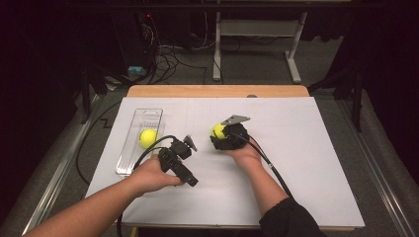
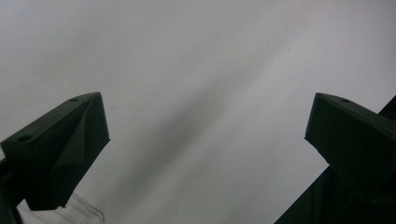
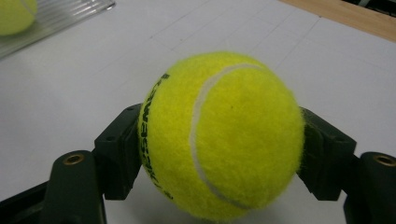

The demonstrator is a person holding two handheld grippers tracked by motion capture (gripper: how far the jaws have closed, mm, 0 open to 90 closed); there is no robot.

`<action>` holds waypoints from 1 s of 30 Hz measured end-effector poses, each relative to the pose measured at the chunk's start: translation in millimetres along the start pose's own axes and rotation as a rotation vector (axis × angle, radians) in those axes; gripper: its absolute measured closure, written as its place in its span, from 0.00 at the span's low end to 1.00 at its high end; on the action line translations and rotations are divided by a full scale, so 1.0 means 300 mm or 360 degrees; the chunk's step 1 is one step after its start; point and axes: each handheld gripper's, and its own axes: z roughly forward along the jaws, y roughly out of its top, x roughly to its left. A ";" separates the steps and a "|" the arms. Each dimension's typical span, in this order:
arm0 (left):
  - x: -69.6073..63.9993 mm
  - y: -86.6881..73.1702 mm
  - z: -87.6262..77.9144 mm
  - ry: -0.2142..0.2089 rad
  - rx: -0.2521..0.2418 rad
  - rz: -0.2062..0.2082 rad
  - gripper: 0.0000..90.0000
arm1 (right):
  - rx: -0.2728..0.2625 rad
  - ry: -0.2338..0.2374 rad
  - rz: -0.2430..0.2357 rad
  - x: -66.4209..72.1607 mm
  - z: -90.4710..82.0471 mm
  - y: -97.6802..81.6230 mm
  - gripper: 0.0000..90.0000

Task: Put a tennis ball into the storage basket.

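Note:
A yellow tennis ball (image 3: 219, 140) sits between the black jaws of my right gripper (image 3: 219, 158), whose pads press on both its sides just above the white sheet. In the high view this ball (image 1: 218, 131) is near the table's middle, with the right gripper (image 1: 223, 136) around it. A second tennis ball (image 1: 147, 138) lies in a clear plastic tray (image 1: 143, 116) at the left. My left gripper (image 1: 175, 153) hovers just right of the tray. Its jaws stand wide apart over bare white sheet, with nothing between them (image 2: 205, 135).
A white sheet (image 1: 296, 163) covers most of the wooden table (image 1: 217, 91). A corner of the clear tray (image 2: 79, 212) shows beside the left jaw. Cables trail from both grippers toward the front edge. Dark floor, cables and a desk frame lie beyond the table.

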 end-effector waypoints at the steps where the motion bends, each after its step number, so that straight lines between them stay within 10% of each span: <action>1: -0.002 0.000 0.000 0.0004 0.0000 0.0000 0.01 | -0.0015 0.0003 0.0005 -0.002 -0.015 -0.006 0.30; 30: -0.035 0.013 -0.018 0.0005 0.0004 -0.0020 0.01 | -0.0157 -0.0045 0.0056 -0.040 -0.404 -0.318 0.30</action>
